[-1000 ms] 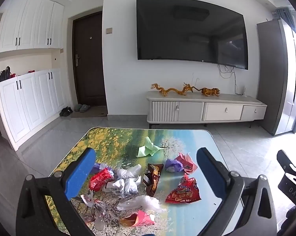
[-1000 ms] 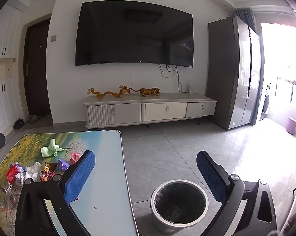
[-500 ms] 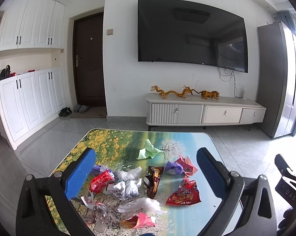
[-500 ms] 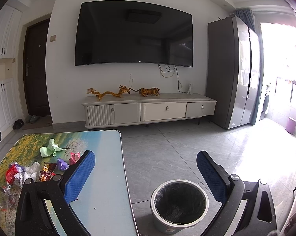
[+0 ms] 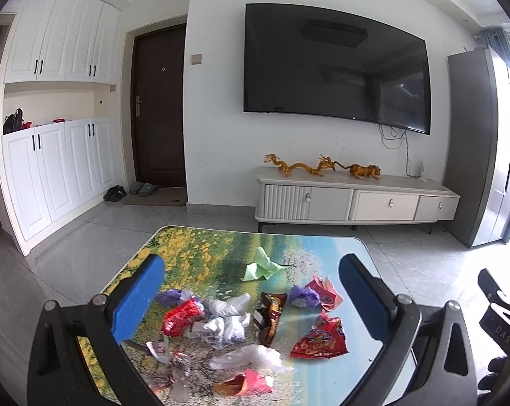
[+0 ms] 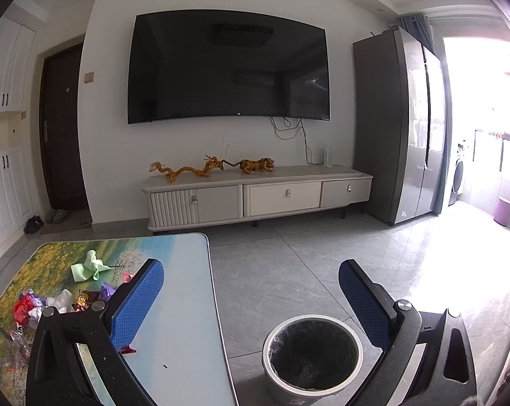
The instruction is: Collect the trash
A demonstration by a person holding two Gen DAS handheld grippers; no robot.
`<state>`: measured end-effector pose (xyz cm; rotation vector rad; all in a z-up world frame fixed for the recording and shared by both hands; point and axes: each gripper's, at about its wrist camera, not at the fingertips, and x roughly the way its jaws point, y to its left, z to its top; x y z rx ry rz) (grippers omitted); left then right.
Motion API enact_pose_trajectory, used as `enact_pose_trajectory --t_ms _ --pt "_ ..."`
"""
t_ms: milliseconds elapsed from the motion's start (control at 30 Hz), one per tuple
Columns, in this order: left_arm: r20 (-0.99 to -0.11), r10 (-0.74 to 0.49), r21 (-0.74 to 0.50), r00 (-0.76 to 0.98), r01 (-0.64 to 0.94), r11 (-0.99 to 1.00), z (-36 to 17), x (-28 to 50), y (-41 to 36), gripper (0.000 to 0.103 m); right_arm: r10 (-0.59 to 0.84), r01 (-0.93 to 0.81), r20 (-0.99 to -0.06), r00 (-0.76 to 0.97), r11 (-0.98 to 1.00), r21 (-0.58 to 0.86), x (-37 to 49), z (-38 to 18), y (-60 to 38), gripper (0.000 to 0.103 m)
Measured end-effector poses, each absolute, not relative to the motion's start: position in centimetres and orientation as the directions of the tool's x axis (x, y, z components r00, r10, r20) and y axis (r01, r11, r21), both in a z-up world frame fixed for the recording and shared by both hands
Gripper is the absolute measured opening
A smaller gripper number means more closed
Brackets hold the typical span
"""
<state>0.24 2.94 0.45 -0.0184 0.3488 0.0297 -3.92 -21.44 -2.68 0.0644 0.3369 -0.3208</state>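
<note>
The trash lay scattered on the desk (image 5: 336,247), bunched toward its near-left part, with the far-right corner bare. The left gripper (image 5: 251,291) hovered above the pile, jaws wide apart and holding nothing. The right gripper (image 6: 251,291) hung off the desk's right edge over the floor, jaws likewise spread and empty, with the lined bin (image 6: 312,355) on the floor just below it.

All of it looked nearly weightless and soft. The red snack bag (image 5: 319,340), lying flat near the right edge, was probably slick foil, and a pinch on a raised, crumpled corner should hold better than one on the flat face. The brown wrapper (image 5: 270,318) stood partly on edge mid-desk, giving a ready ridge to close on. The clear plastic film (image 5: 251,357) near the front edge seemed limp and likely to slide or trail, so a grab through its bunched middle would be safest. The green paper (image 5: 261,265), apart toward the far edge, was creased into peaks that should crush easily between the pads. The purple wad (image 5: 304,296) looked compact enough to take whole.
</note>
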Motion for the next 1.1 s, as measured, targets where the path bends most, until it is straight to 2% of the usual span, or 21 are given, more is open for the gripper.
enact_pose_trajectory --t_ms 200,333,600,767,967,1100 --pt "-0.316 0.081 -0.014 0.945 -0.090 0.996 1.6 0.0 6.0 0.103 -0.278 0.301 -0.320 0.906 0.953 0.025 -4.2 -2.2 -21.5 0.103" --pt "-0.312 0.138 -0.009 0.940 -0.148 0.989 2.0 0.2 9.3 0.103 -0.245 0.274 -0.347 0.905 0.961 0.035 -3.8 -2.4 -21.6 0.103" --pt "-0.414 0.240 -0.003 0.878 -0.265 0.964 -0.9 1.7 17.1 0.103 -0.134 0.178 -0.474 0.870 0.983 0.048 -1.1 -4.8 -20.5 0.103" --pt "-0.547 0.129 -0.049 0.827 -0.185 0.981 -4.9 2.8 19.7 0.103 -0.004 0.041 -0.539 0.843 0.997 0.058 1.5 -6.6 -17.7 0.103" --pt "-0.673 -0.048 -0.085 0.738 -0.012 0.996 -10.1 2.0 17.9 0.102 0.142 -0.114 -0.637 0.757 0.990 0.085 5.4 -9.7 -13.8 0.088" --pt "-0.726 -0.106 -0.099 0.679 0.050 0.994 -12.6 1.9 16.3 0.093 0.219 -0.180 -0.683 0.697 0.975 0.129 7.1 -11.5 -12.1 0.075"
